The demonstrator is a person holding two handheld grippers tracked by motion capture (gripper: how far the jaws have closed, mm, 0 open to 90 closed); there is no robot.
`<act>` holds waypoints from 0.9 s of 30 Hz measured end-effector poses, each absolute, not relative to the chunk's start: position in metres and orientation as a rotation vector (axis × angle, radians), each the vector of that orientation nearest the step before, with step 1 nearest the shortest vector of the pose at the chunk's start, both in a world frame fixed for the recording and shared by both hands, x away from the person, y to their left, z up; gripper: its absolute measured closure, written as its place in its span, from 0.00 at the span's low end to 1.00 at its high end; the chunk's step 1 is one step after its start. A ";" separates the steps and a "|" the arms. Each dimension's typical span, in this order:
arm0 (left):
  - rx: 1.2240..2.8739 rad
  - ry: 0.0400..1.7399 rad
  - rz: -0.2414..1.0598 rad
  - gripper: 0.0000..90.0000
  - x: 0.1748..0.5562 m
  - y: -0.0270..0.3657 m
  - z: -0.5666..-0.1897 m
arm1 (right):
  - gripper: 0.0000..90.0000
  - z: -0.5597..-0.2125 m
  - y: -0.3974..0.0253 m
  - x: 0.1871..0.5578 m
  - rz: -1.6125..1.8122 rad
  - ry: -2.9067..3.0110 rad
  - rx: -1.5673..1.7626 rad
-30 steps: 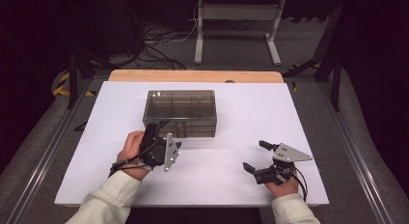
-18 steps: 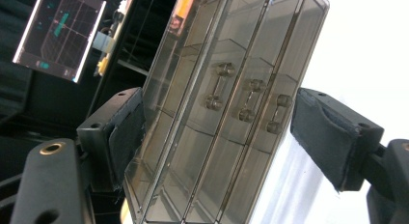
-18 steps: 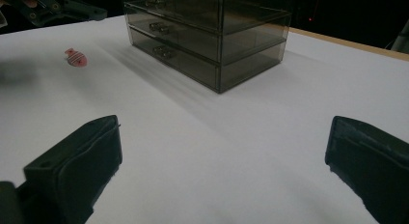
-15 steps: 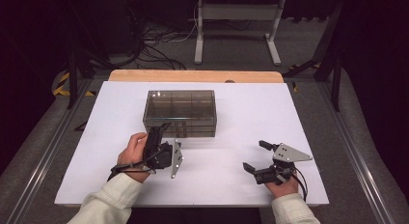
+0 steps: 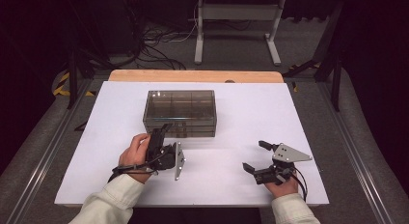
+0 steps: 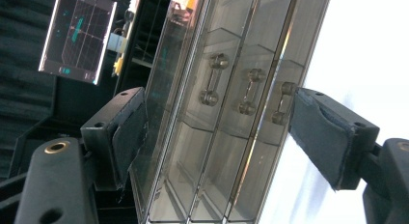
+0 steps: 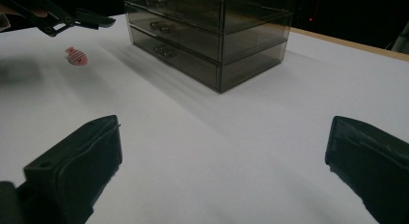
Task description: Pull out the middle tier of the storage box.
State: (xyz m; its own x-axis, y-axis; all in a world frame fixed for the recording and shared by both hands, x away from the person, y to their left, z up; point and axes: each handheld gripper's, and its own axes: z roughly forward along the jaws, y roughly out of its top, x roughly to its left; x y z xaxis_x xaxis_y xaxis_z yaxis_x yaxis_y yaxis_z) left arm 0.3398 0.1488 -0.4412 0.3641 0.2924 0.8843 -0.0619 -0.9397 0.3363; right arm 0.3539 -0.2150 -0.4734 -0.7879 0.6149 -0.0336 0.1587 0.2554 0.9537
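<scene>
A smoky clear drawer box (image 5: 181, 112) with three stacked drawers stands in the middle of the white table (image 5: 299, 118). My left gripper (image 5: 163, 132), rolled on its side, is open right at the box's front. In the left gripper view, its pads (image 6: 128, 132) flank the drawer box (image 6: 212, 151) and its small handles without touching them. My right gripper (image 5: 252, 155) rests open near the front right, holding nothing. The right gripper view shows the drawer box (image 7: 212, 35), the left gripper (image 7: 94, 21), and a small pink fish-shaped piece (image 7: 76, 56) lying on the table beneath it.
A wooden strip (image 5: 193, 76) runs along the table's far edge. Behind it are a metal stand (image 5: 236, 26) and cables on the floor. Bare white surface lies between my right gripper and the box.
My left gripper has shifted slightly right and toward the near edge, rolling further onto its side. The right gripper has not moved.
</scene>
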 end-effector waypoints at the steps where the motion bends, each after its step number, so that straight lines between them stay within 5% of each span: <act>1: 2.315 0.199 1.608 0.26 0.340 0.149 -0.442 | 0.00 -0.473 -0.215 0.354 1.548 2.133 0.704; 27: 2.287 0.267 1.799 0.30 0.348 0.141 -0.463 | 0.00 -0.473 -0.215 0.354 1.555 2.136 0.698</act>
State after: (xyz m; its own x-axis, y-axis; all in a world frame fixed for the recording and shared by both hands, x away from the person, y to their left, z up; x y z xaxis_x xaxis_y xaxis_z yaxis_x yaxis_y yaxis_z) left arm 0.3481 0.1412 -0.4626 0.2342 0.2754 0.9324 0.0072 -0.9595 0.2816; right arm 0.3535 -0.2148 -0.4732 -0.7924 0.6091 -0.0324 0.1562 0.2540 0.9545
